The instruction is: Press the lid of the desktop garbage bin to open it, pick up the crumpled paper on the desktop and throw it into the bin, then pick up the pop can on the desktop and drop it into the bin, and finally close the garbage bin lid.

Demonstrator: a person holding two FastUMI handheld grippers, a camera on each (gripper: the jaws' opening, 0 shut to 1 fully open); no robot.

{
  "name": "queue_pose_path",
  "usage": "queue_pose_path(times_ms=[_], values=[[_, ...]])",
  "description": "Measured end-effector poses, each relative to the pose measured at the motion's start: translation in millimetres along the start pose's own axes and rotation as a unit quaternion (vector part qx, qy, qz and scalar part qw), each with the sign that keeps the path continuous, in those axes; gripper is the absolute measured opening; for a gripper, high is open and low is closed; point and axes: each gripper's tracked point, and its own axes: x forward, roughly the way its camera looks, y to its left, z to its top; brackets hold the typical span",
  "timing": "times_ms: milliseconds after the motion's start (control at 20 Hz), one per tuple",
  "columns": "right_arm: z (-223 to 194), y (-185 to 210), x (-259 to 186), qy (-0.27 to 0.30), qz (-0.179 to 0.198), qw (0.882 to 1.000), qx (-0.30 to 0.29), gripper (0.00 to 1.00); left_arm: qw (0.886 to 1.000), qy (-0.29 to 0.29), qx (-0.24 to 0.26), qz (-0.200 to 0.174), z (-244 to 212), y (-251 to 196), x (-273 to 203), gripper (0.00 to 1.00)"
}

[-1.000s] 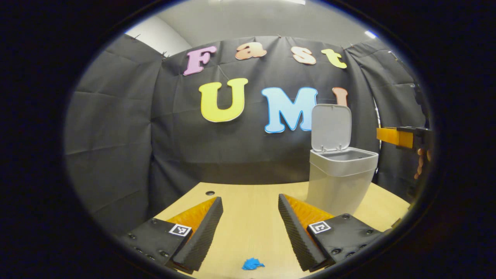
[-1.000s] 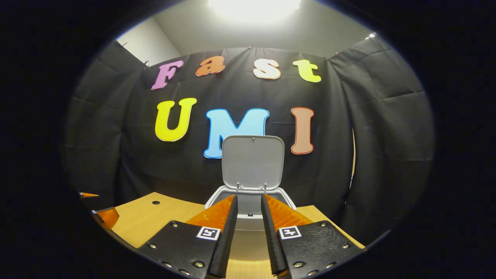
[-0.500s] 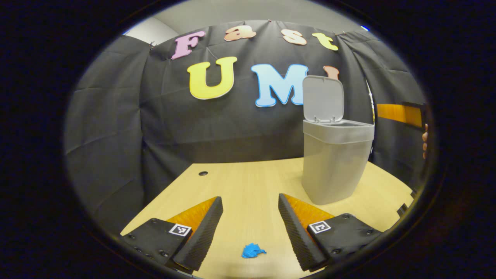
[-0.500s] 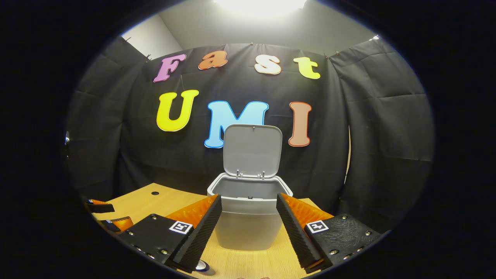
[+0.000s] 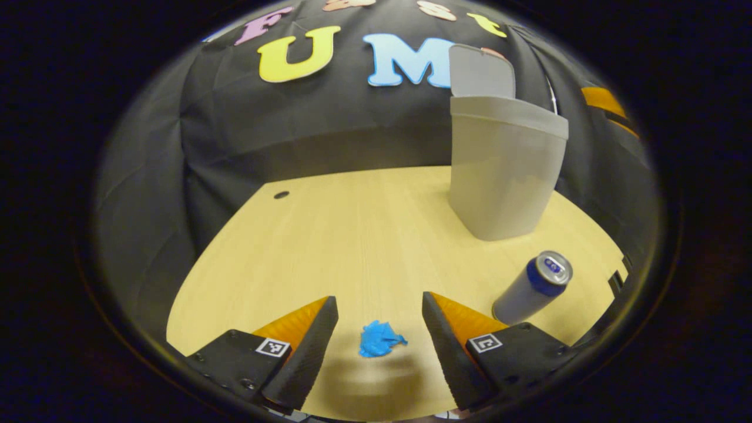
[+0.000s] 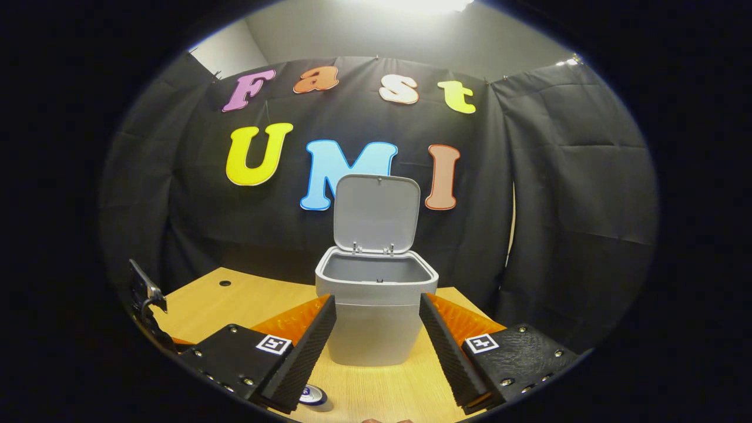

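Crumpled paper (image 5: 379,339): small blue wad on the near part of the wooden desktop (image 5: 352,235), lying between the spread fingers of the left gripper (image 5: 380,314) without touching either one.
Left gripper: fingers wide apart, holding nothing; whether the tips rest on the wood cannot be told, as they are cut off at the lower edge of the left gripper view.
Pop can (image 5: 531,288): upright, right of the paper and near side of the bin; its base is hidden behind the left gripper's right finger. In the right gripper view just its top (image 6: 311,395) peeks out beside a finger.
Garbage bin (image 6: 376,311): grey, at the far right of the desktop, apart from the can.
Lid (image 6: 376,214): raised upright at the bin's far edge; the inside's bottom is hidden.
Right gripper (image 6: 376,338): fingers spread, empty, on the near side of the bin.
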Motion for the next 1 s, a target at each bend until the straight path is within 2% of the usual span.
queue_pose_path(times_ms=[150, 200, 250, 400, 750, 850, 1000], values=[[-11, 10, -8, 0.023, -0.015, 1.0, 0.002, 0.92, 0.999, 0.029, 0.011, -0.021, -17, 2, 13, 0.99], [-14, 14, -11, 0.03, -0.015, 0.999, 0.004, 0.92, 0.999, 0.036, 0.016, -0.025, -25, 2, 19, 0.92], [-15, 19, -13, 0.034, -0.014, 0.999, 0.006, 0.92, 0.998, 0.042, 0.023, -0.029, -30, 3, 23, 0.95], [-11, 25, -15, 0.031, -0.009, 0.999, -0.002, 0.92, 0.997, 0.062, 0.027, -0.037, -47, 0, 32, 0.95], [9, 14, -14, 0.002, 0.009, 1.0, -0.018, 0.92, 0.994, 0.107, 0.004, -0.022, -76, -1, 34, 0.91], [7, 5, -14, 0.002, 0.013, 1.0, -0.022, 0.92, 0.995, 0.098, 0.002, -0.018, -74, -5, 38, 0.78], [0, -8, -15, 0.006, 0.01, 1.0, -0.018, 0.92, 0.996, 0.088, 0.008, -0.016, -71, -9, 41, 0.65]])
